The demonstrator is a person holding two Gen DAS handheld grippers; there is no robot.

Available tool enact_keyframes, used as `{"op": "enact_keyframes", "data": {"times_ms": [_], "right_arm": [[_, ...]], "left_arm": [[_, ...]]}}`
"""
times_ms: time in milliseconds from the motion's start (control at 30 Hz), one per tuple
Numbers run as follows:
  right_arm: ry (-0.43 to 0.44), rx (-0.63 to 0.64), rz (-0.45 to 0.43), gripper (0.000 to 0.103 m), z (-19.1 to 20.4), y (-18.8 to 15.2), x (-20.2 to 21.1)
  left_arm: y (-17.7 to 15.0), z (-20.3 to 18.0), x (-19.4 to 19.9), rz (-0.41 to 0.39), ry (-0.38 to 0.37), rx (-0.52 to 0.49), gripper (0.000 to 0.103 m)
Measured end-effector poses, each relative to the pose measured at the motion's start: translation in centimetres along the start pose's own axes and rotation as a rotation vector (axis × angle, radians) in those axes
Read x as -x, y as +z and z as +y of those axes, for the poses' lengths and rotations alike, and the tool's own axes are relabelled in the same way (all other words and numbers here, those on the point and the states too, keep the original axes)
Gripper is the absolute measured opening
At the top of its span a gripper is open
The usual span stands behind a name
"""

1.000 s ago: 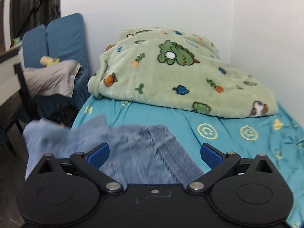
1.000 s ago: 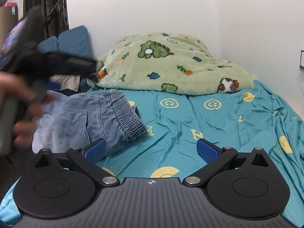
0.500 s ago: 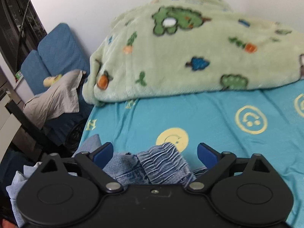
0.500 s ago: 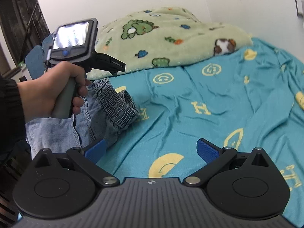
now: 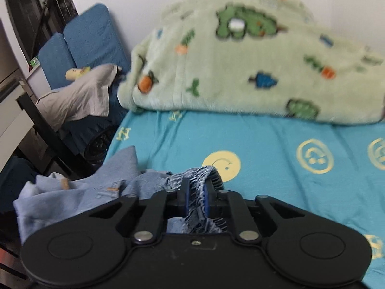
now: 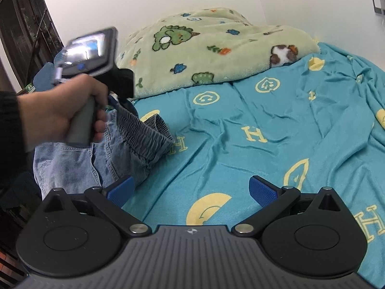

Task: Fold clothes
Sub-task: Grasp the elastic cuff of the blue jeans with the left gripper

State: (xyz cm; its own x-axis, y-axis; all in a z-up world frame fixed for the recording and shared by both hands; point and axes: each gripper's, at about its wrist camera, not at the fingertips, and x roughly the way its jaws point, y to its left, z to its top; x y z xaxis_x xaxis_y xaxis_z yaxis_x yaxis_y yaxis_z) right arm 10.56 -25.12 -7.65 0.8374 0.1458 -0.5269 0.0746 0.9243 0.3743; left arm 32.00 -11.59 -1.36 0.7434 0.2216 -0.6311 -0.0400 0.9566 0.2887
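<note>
A pair of light blue denim pants [image 6: 101, 154] with an elastic waistband [image 6: 146, 132] lies bunched at the left edge of the bed. My left gripper [image 5: 196, 198] is shut on the gathered waistband [image 5: 204, 173]; the rest of the pants [image 5: 79, 192] trails to the left. In the right wrist view the left gripper, held in a hand [image 6: 69, 110], sits over the waistband. My right gripper [image 6: 191, 190] is open and empty above the sheet, just right of the pants.
The bed has a turquoise sheet [image 6: 276, 132] with yellow prints. A green fleece blanket [image 5: 252, 60] is heaped at the head by the white wall. A blue chair [image 5: 81, 41] with grey cloth [image 5: 79, 96] stands left of the bed.
My left gripper has closed on the pants' waistband, having been open half a second ago. The right gripper has stayed open, tilting more toward the sheet.
</note>
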Motion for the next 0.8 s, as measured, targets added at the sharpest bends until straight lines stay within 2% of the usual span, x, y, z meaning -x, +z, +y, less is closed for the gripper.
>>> {"op": "enact_keyframes", "data": {"times_ms": [133,267,467,533,667,800], "right_arm": [[-0.001,-0.022,-0.026,0.102,-0.6,0.2,0.5],[0.004,-0.013,-0.064,0.102,-0.8,0.2,1.0],[0.022,0.004,-0.098,0.099,-0.5,0.1,1.9],[0.035,0.023,-0.114,0.099,0.1,0.1,2.6],[0.058,0.107,-0.119,0.098,1.7,-0.3,4.2],[0.092,0.206,-0.131,0.097,3.6,-0.7,5.7]], "left_arm": [[-0.7,1.7,4.7,-0.051,-0.036,0.051,0.006],[-3.3,6.0,10.3,-0.089,-0.080,0.131,0.005],[-8.8,11.7,16.5,-0.064,-0.136,0.278,0.004],[-11.4,13.1,17.4,-0.029,-0.152,0.336,0.003],[-16.0,14.2,17.8,0.028,-0.161,0.387,0.003],[-18.6,14.8,17.3,0.061,-0.187,0.439,0.004]]}}
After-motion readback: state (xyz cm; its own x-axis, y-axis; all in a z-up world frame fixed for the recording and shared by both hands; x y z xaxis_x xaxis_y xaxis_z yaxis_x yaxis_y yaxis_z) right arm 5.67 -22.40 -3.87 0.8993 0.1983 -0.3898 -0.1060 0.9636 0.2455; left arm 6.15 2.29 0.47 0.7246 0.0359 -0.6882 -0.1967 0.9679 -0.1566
